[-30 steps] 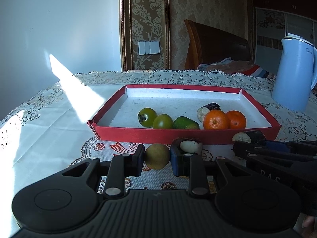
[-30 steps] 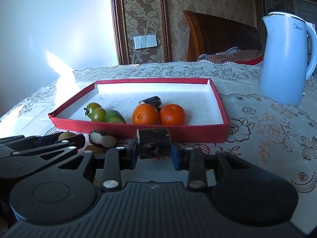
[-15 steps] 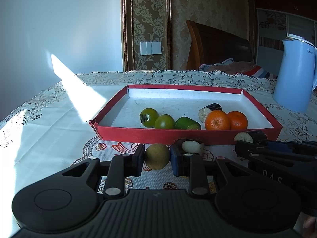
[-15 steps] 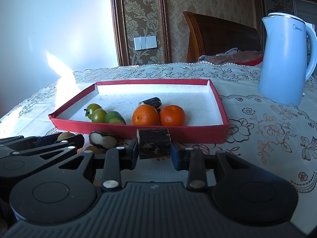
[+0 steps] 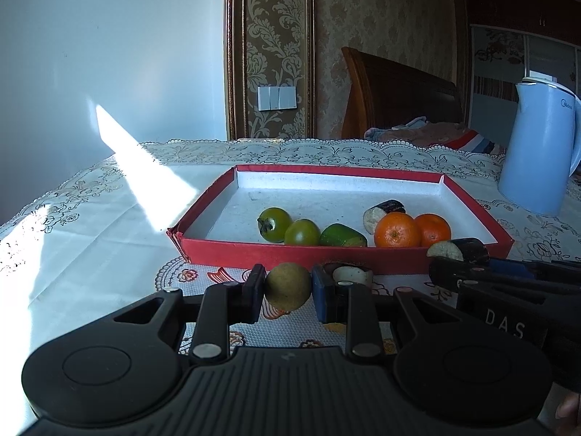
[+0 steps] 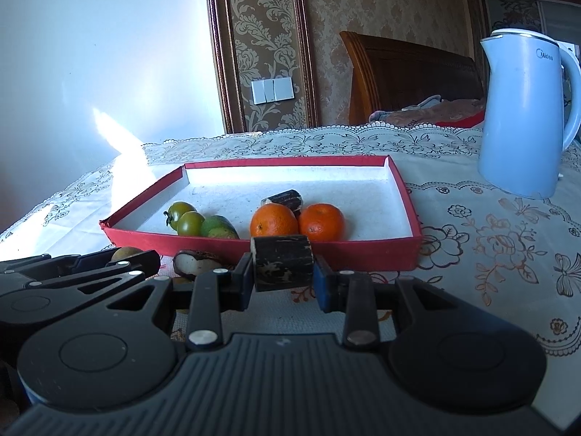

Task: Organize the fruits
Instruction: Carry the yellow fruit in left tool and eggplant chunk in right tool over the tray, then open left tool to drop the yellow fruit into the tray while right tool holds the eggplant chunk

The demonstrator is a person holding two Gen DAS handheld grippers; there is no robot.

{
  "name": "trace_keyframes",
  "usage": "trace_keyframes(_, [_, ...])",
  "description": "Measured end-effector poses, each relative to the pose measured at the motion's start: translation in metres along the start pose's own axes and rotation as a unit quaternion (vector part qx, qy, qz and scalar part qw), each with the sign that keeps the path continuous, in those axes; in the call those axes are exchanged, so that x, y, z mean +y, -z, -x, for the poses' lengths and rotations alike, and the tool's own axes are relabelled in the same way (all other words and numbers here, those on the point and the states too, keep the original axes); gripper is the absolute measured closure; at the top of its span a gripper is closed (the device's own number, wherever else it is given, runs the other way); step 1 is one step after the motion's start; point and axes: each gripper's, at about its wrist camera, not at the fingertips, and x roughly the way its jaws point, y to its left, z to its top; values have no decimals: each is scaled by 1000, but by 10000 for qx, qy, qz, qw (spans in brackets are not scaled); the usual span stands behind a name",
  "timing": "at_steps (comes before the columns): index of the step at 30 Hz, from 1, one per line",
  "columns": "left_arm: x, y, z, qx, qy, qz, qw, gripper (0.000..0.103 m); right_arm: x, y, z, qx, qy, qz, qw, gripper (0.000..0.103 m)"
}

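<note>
My left gripper [image 5: 287, 287] is shut on a small round tan fruit [image 5: 287, 286], held just above the tablecloth in front of the red tray [image 5: 290, 252]. My right gripper [image 6: 283, 270] is shut on a dark cut sugarcane piece [image 6: 283, 268], also in front of the tray [image 6: 363, 250]. In the tray lie two green tomatoes [image 5: 274, 223], a green fruit piece [image 5: 341, 236], two oranges [image 5: 397, 230] and another dark sugarcane piece [image 5: 383, 210]. A dark-shelled white-fleshed fruit [image 6: 194, 262] lies on the cloth between the grippers.
A light blue kettle [image 6: 526, 116] stands on the table at the right behind the tray. The floral tablecloth [image 6: 490, 247] covers the table. A wooden headboard [image 5: 395, 98] and wall lie beyond the far edge.
Both grippers have risen slightly with their fruit still held; the tray sits a little lower in both views.
</note>
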Motion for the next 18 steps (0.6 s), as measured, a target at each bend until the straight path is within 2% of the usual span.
trace_keyframes(10, [3, -11, -4, -31, -18, 10, 10000, 76, 3, -13, -1, -135, -131, 76, 9998, 71])
trace_keyframes(18, [9, -39, -19, -108, -122, 81, 9998, 76, 6, -42, -11, -315, -210, 323, 9988, 71])
